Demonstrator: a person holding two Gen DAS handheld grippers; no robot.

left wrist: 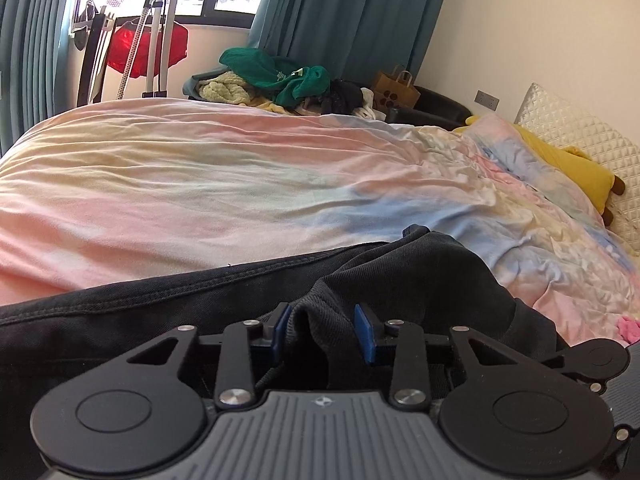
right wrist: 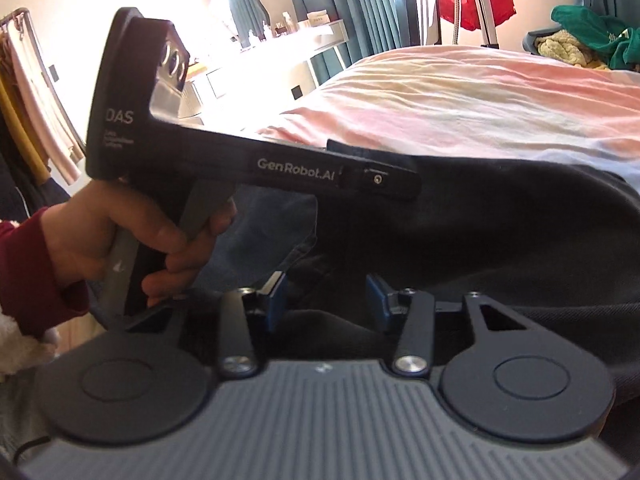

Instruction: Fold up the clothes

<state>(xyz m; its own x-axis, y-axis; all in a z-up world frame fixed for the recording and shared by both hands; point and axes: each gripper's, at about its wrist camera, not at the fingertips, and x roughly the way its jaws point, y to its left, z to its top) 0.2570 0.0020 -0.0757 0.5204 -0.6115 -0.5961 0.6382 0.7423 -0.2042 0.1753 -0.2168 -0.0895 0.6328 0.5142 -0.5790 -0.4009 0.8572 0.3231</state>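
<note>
A black garment (left wrist: 160, 312) with stitched seams lies along the near edge of the bed. It also fills the right wrist view (right wrist: 500, 232). My left gripper (left wrist: 325, 330) has its blue pads apart, with a bunched fold of the black cloth standing between them. My right gripper (right wrist: 327, 298) has its blue pads apart over dark cloth; whether it grips anything I cannot tell. The left gripper's body (right wrist: 256, 168), held in a hand, crosses the right wrist view just above and left of the right gripper.
The bed (left wrist: 200, 184) has a wrinkled pastel sheet. A heap of clothes (left wrist: 280, 84) sits in a basket behind it, beside a paper bag (left wrist: 396, 88). A yellow cushion (left wrist: 568, 164) and white pillow (left wrist: 576, 136) lie at right. A dressing table (right wrist: 280, 48) stands left.
</note>
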